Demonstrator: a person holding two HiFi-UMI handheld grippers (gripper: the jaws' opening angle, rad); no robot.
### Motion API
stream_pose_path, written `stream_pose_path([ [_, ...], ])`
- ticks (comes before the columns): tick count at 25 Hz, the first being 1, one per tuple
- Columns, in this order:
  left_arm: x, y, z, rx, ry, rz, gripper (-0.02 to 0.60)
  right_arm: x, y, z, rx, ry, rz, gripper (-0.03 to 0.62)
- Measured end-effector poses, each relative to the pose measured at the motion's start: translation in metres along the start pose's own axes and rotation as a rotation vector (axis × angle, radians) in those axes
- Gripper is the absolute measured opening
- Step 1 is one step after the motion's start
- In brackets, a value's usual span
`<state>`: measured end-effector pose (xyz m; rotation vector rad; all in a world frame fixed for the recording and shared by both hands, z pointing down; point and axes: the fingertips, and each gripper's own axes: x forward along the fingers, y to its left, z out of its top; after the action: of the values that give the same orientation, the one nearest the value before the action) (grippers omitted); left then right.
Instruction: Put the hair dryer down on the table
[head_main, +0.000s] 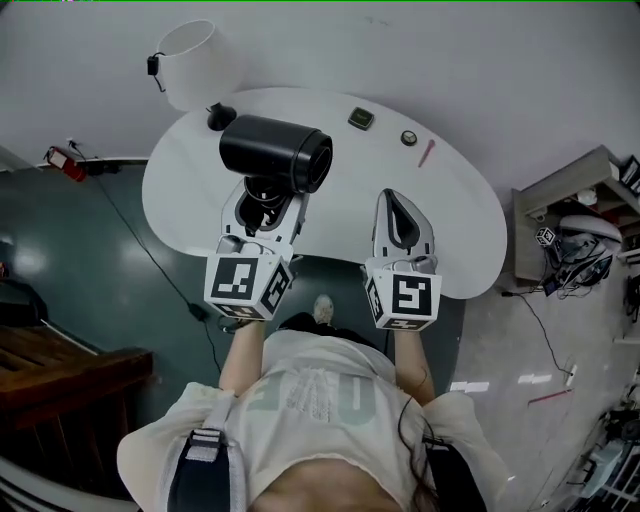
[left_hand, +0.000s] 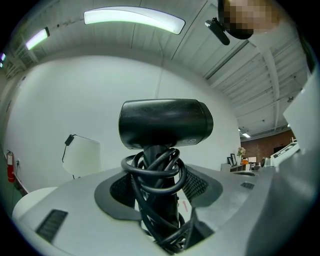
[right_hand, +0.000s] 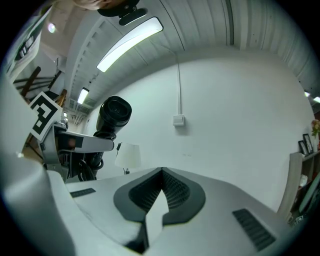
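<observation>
Left claw (head_main: 268, 200): it is pinching the handle of the black hair dryer (head_main: 276, 152), with one jaw pressing on each side, low on the handle.
Hair dryer: it is riding upright in the left claw. Its barrel is sitting above the jaw tips and lying crosswise to them, with one round end facing the right claw. It is hanging above the white table (head_main: 190, 195), not resting on it.
Cord (left_hand: 156, 172): black, it is looping round the handle just above the left jaws and bunching down between them.
Right claw (head_main: 394, 198): its jaws are pressing together at the tips with nothing between them. It is hovering just beside the left claw.
Writing on the dryer: a small pale mark is showing low on the barrel, on the side facing the left claw, too small to read.
Marker cube (head_main: 248, 285): one is sitting at the rear of each claw, showing black-and-white square patterns.
Shirt (head_main: 310, 395): behind both claws, faint large letters are showing, too washed out to read.
Beyond the right claw's tips: a small dark square item (head_main: 361, 118), a round piece (head_main: 408, 138) and a red stick (head_main: 426, 153) are lying on the table, any labels unreadable.
Beyond the left claw: a white lampshade (head_main: 190, 62) is standing past the table's far edge.
</observation>
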<state>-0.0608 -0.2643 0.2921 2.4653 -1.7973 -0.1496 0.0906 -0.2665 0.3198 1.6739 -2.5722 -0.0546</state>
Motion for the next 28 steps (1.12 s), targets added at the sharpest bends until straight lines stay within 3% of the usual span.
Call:
stream_pose_path([
  [10, 0.048, 0.016, 0.000, 0.020, 0.017, 0.034, 0.255, 0.054, -0.015, -0.006, 0.026, 0.051, 0.059, -0.003],
  [28, 0.075, 0.040, 0.004, 0.034, 0.026, 0.006, 0.255, 0.091, -0.012, -0.003, 0.032, 0.041, 0.025, -0.003],
])
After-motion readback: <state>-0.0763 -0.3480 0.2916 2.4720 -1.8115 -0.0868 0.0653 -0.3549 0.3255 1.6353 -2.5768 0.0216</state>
